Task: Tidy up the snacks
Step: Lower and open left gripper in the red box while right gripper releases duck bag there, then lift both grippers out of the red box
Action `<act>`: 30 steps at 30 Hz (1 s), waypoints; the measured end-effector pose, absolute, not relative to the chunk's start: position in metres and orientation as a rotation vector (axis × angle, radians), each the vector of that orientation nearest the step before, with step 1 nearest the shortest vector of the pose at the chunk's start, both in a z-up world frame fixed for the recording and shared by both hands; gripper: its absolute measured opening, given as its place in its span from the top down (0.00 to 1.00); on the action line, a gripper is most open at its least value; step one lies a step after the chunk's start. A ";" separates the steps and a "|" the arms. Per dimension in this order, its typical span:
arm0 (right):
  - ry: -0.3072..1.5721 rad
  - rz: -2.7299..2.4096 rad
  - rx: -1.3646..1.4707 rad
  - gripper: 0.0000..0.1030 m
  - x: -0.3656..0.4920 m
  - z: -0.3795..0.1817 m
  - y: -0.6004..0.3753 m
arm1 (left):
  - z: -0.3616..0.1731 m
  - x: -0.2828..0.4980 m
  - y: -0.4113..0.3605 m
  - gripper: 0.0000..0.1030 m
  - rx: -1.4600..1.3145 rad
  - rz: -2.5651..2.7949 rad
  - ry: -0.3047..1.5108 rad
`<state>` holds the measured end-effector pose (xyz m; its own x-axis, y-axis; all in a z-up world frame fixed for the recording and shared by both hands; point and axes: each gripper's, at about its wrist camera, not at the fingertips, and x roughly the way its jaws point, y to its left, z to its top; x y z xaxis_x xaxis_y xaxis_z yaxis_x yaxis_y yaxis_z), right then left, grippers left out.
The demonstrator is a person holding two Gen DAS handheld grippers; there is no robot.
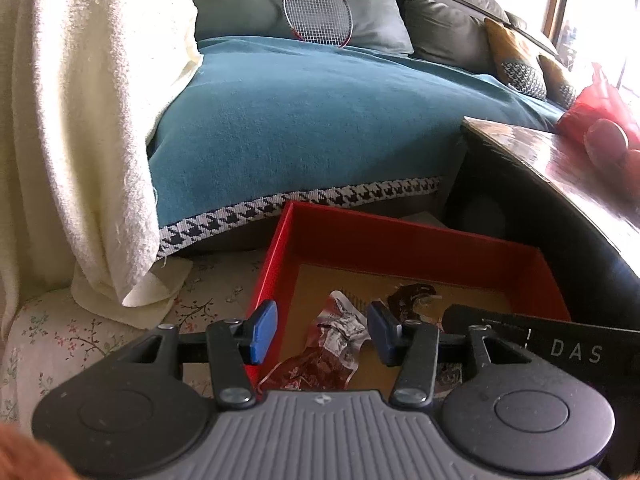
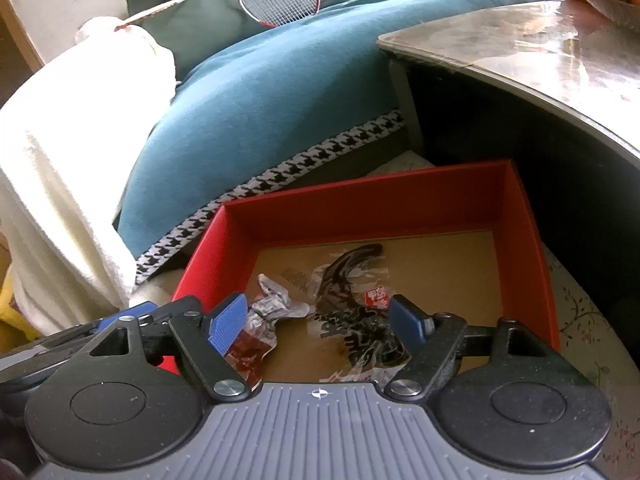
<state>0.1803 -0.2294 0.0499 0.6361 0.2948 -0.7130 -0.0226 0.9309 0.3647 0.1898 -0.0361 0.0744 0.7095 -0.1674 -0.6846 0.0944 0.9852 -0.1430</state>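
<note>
An open red box (image 1: 400,236) (image 2: 360,200) with a brown cardboard floor sits on a floral cloth. A crumpled red and white snack packet (image 1: 332,344) (image 2: 264,320) lies on the box floor. Beside it lies a clear packet with black lettering (image 1: 412,298) (image 2: 352,304). My left gripper (image 1: 324,334) hovers open over the red and white packet, with its blue pads clear of the packet on both sides. My right gripper (image 2: 318,322) stands open wide above the lettered packet without touching it. In the right wrist view the left gripper (image 2: 132,316) shows at the box's left wall.
A sofa under a teal blanket (image 1: 300,120) stands behind the box, with a white towel (image 1: 80,140) on the left and a badminton racket (image 1: 316,12) on a cushion. A glossy table (image 2: 540,40) overhangs the box on the right and bears a red bag (image 1: 600,108).
</note>
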 end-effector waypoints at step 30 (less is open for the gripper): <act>0.889 0.202 0.357 0.16 0.093 0.065 -0.226 | 0.076 0.112 -0.020 0.58 -0.080 -0.176 0.809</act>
<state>0.0930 -0.2257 0.0655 0.6169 0.3172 -0.7203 -0.0249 0.9226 0.3850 0.1120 -0.0198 0.0757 0.6767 -0.1873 -0.7120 0.1258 0.9823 -0.1387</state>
